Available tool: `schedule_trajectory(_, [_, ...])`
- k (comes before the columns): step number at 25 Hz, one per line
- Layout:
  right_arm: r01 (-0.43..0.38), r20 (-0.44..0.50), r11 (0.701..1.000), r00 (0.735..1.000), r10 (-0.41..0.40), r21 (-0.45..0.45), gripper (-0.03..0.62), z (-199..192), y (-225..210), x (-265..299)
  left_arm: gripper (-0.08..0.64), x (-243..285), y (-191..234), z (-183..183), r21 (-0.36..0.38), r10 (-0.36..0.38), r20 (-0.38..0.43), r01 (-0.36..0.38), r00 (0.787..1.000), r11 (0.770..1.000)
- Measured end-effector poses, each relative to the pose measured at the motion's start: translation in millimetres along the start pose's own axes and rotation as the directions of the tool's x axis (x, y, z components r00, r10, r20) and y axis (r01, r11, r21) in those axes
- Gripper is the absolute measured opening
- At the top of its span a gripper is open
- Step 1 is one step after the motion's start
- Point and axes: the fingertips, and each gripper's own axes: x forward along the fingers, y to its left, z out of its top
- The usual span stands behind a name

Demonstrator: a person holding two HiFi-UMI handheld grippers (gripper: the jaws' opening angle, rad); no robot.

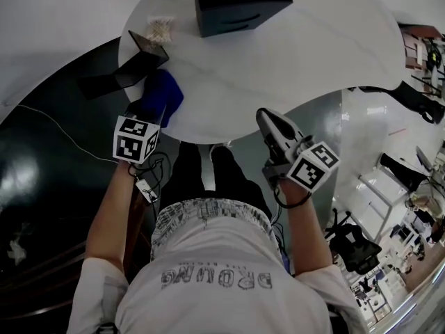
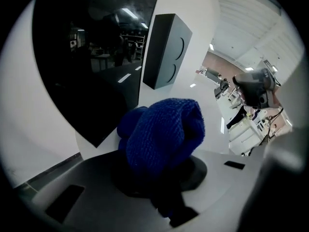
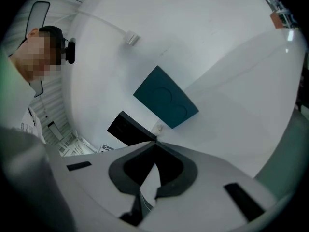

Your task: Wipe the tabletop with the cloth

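Note:
A bunched blue knitted cloth (image 1: 165,91) rests on the left front rim of the white round tabletop (image 1: 306,54). My left gripper (image 1: 154,107) is shut on the cloth, which in the left gripper view (image 2: 164,132) fills the space between the jaws and hides the tips. My right gripper (image 1: 268,122) hovers at the table's front edge, right of the cloth and apart from it. In the right gripper view (image 3: 155,142) its jaws meet at the tips with nothing between them.
A dark box (image 1: 240,4) stands at the table's far side. A black angled stand (image 1: 135,60) and a crumpled tissue (image 1: 160,28) sit at the left edge, just beyond the cloth. Dark floor lies to the left, office furniture (image 1: 410,207) to the right.

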Motion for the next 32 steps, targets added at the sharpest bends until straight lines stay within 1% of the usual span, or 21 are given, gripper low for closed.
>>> schedule_trajectory(7, [0.033,0.053,0.998,0.998,-0.036,0.044,0.006,18.4,-41.4,-43.6,0.083,42.2,-49.5,45.3,0.066,-0.042,-0.015,0.042,0.999,0.997])
schedule_trajectory(11, [0.061,0.092,0.996,0.994,-0.067,0.072,0.006,23.7,-60.5,-68.2,0.083,64.3,-79.2,67.3,0.122,-0.078,-0.026,0.081,0.997,0.989])
schedule_trajectory(16, [0.092,0.142,0.989,0.984,-0.107,0.112,0.006,24.3,-79.2,-91.9,0.083,86.3,-107.5,86.2,0.171,-0.115,-0.04,0.121,0.992,0.978])
schedule_trajectory(20, [0.112,0.167,0.984,0.977,-0.135,0.139,0.006,26.5,-105.9,-110.1,0.083,117.2,-137.1,102.4,0.206,-0.153,-0.053,0.161,0.987,0.965])
schedule_trajectory(25, [0.139,0.2,0.975,0.964,-0.173,0.172,0.006,25.2,-131.7,-129.0,0.083,153.8,-174.8,120.7,0.262,-0.207,-0.076,0.22,0.975,0.94])
schedule_trajectory(29, [0.162,0.223,0.968,0.953,-0.204,0.193,0.006,21.8,-144.0,-149.9,0.083,170.2,-203.0,130.0,0.297,-0.236,-0.087,0.252,0.968,0.921])
schedule_trajectory(32, [0.175,0.235,0.962,0.946,-0.222,0.208,0.006,17.9,-150.4,-160.4,0.083,177.1,-213.0,134.5,0.311,-0.247,-0.085,0.261,0.965,0.914])
